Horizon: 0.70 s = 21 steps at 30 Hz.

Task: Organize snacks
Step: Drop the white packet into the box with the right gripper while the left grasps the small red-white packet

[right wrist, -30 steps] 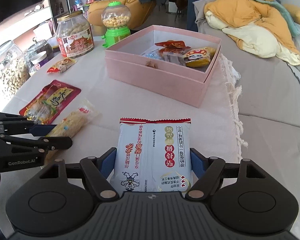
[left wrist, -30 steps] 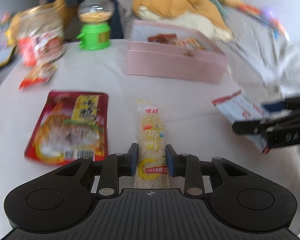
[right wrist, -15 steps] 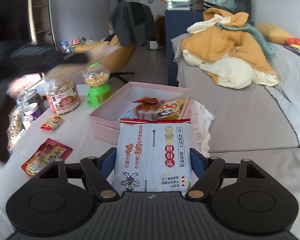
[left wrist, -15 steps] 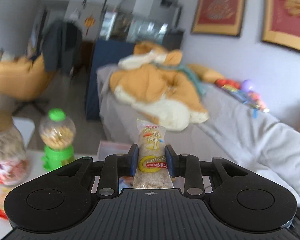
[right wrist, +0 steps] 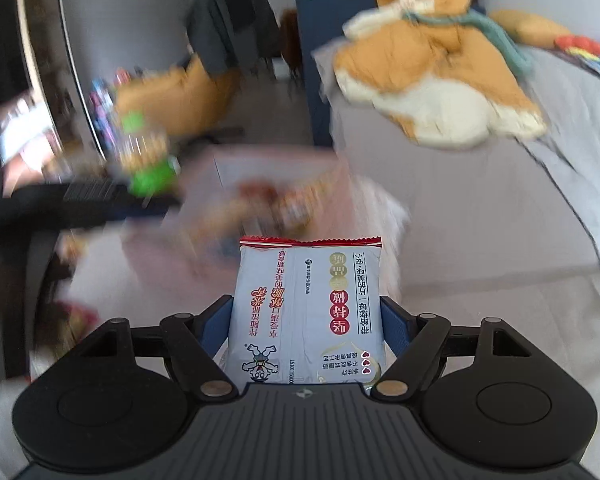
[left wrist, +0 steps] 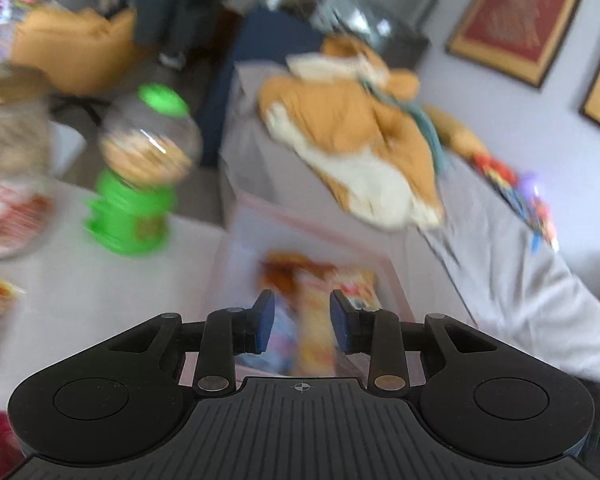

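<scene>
- A yellowish stick snack (left wrist: 315, 332) is seen between the fingers (left wrist: 265, 320) of the left gripper (left wrist: 303, 308), over the open pink box (left wrist: 220, 280). The stick is smeared while the fingers are sharp.
- These fingers are set apart. A gap is seen on one side of the stick. Contact on the other side cannot be made out.
- A pale blue packet (right wrist: 306, 312) is clamped at both edges by the fingers (right wrist: 214, 328) of the right gripper (right wrist: 310, 312). It is held upright just in front of the pink box (right wrist: 172, 252), and its lower end is hidden by the gripper body.
- Other snacks (left wrist: 296, 272) are seen inside the box, too blurred to be read.
- A green candy dispenser (left wrist: 140, 184) is seen just left of the box on the worktop (left wrist: 80, 280), and a jar (left wrist: 8, 184) further left is cut off by the frame edge.
- Behind the box, orange and white bedding (left wrist: 360, 140) is heaped on a grey couch (left wrist: 520, 280).
- Only the right view shows the packet. There a dark smeared shape (right wrist: 80, 204) left of the box cannot be identified.
</scene>
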{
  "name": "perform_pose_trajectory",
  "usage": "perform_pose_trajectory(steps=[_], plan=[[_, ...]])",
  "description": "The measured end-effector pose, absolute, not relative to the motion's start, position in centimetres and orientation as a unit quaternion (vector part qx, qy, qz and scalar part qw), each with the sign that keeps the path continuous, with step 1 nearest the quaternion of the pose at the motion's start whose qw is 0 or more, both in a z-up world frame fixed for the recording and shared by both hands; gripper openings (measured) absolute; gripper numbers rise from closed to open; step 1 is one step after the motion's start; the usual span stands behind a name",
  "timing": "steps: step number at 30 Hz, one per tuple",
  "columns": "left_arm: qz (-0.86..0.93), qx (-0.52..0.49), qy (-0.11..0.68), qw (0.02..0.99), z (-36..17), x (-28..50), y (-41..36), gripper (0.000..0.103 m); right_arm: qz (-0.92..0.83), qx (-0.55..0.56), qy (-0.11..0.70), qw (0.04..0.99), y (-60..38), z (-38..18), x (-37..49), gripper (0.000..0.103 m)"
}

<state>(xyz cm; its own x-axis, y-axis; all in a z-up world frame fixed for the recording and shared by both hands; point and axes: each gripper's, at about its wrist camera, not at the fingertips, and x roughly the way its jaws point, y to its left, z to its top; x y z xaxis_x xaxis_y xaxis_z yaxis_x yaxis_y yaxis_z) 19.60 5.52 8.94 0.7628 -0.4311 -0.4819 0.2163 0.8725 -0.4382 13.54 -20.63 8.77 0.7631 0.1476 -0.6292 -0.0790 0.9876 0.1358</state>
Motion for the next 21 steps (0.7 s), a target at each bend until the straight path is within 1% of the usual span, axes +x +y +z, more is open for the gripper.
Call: perform_pose_trajectory(steps=[2, 3, 4, 5, 8, 11, 13, 16, 18, 21], plan=[[-0.152, -0.178, 0.276, 0.932, 9.8, 18.5, 7.8, 0.034, 0.086, 0.076, 0.314, 0.943, -20.4, 11.0, 16.4, 0.078], [-0.137, -0.172, 0.271, 0.937, 10.0, 18.0, 8.9, 0.034, 0.098, 0.088, 0.308, 0.942, -20.3, 12.0, 18.0, 0.081], [-0.118, -0.164, 0.268, 0.942, 10.2, 17.6, 10.2, 0.034, 0.098, 0.091, 0.311, 0.941, -20.1, 12.7, 19.7, 0.091], [-0.100, -0.157, 0.265, 0.946, 10.2, 17.3, 11.4, 0.034, 0.086, 0.090, 0.315, 0.941, -19.7, 13.0, 21.0, 0.093], [-0.036, -0.137, 0.260, 0.955, 9.2, 17.2, 16.5, 0.034, 0.070, 0.071, 0.326, 0.940, -18.0, 12.7, 22.3, 0.093], [0.008, -0.143, 0.295, 0.945, 7.4, 19.0, 20.3, 0.034, 0.098, 0.072, 0.346, 0.930, -15.6, 10.8, 21.1, 0.093], [0.000, -0.151, 0.319, 0.936, 6.2, 20.2, 21.5, 0.034, 0.121, 0.062, 0.361, 0.922, -13.4, 9.4, 19.9, 0.093], [-0.010, -0.120, 0.347, 0.930, 4.7, 21.3, 20.7, 0.034, 0.163, 0.060, 0.389, 0.905, -9.6, 7.7, 18.4, 0.093], [-0.019, -0.077, 0.362, 0.929, 4.0, 21.7, 19.5, 0.035, 0.197, 0.059, 0.414, 0.887, -7.1, 6.5, 17.8, 0.093], [-0.018, -0.012, 0.358, 0.934, 3.6, 21.0, 18.9, 0.037, 0.227, 0.033, 0.449, 0.863, -2.4, 4.3, 17.0, 0.093]])
